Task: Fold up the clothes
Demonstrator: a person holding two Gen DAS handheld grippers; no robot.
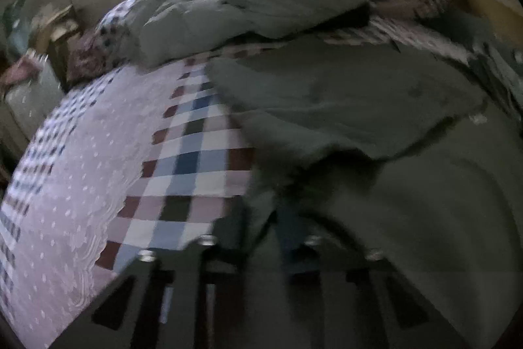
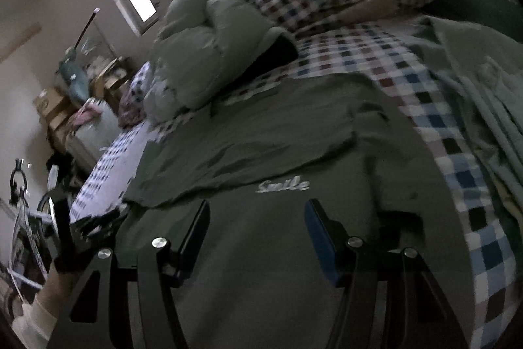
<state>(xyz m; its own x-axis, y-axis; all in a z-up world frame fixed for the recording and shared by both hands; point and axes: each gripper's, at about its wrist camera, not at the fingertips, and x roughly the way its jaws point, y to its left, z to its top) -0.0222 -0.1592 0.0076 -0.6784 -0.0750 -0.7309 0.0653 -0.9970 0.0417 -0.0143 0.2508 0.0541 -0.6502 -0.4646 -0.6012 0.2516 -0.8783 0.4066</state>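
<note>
While my left gripper (image 1: 261,254) is closed on the left edge of the green shirt (image 2: 261,133), which lies flat on the checked bed (image 1: 183,159), the soft thin cloth may slip out and bunch. My right gripper (image 2: 256,231) hangs open over the shirt, holding nothing.

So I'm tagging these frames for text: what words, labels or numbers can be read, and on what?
"Smile": pale script on the dark green T-shirt lying on the bed, seen in the right wrist view.
Cardboard boxes by the wall: any print is too small and blurred to read.
Left wrist view: none.
</note>
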